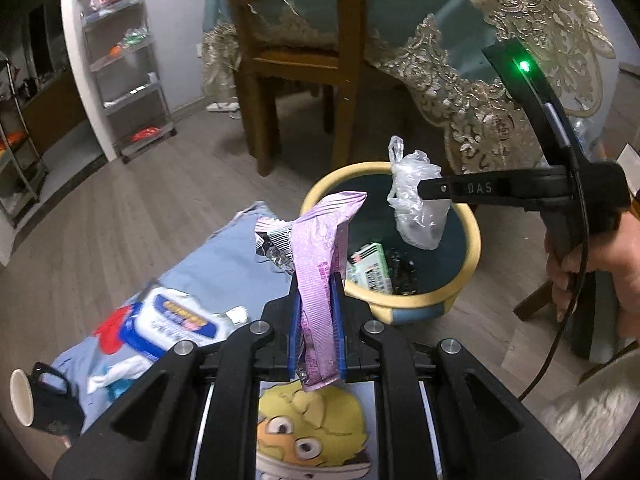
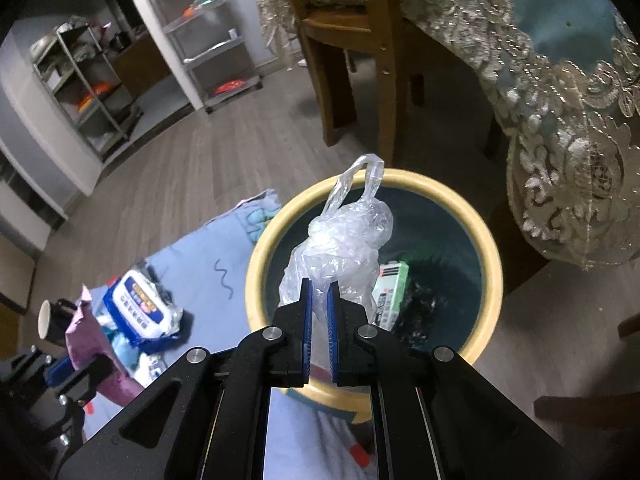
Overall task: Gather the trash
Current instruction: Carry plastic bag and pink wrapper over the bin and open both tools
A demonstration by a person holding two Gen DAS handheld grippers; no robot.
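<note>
Nearest in the left wrist view, the left gripper (image 1: 316, 304) has its blue pads clamped narrow on a purple wrapper (image 1: 320, 264), which stands up from the jaws with a crumpled silver wrapper (image 1: 274, 246) clinging at its left. Just beyond sits the bin (image 1: 468, 248), yellow-rimmed and dark inside, with a green-and-white packet (image 1: 370, 266) already at the bottom. The right gripper (image 1: 420, 190) reaches in from the right, a hand (image 1: 592, 264) on its handle, holding a clear plastic bag (image 1: 414, 204) above the bin's mouth. To the near left a wet-wipes pack (image 1: 176, 320), tissues and a paper cup (image 1: 20, 396) lie on a pale blue cloth (image 1: 216, 264) — seemingly trash left to gather.

From the right wrist view, the right gripper (image 2: 320, 300) pinches the plastic bag (image 2: 340, 248) between near-closed pads, directly over the bin (image 2: 488, 256); the drop looks ready. The left gripper (image 2: 86, 376) shows at the near left edge with the purple wrapper (image 2: 86, 336). The wipes pack (image 2: 140, 304) lies on the cloth (image 2: 224, 248) left of the bin.

So one piece is binned, two are in hand, several remain — by my reading. The floor is grey wood planks; a wooden chair (image 2: 352, 40), a lace-edged tablecloth (image 2: 560, 92) and wire shelves (image 2: 212, 28) stand far behind.
</note>
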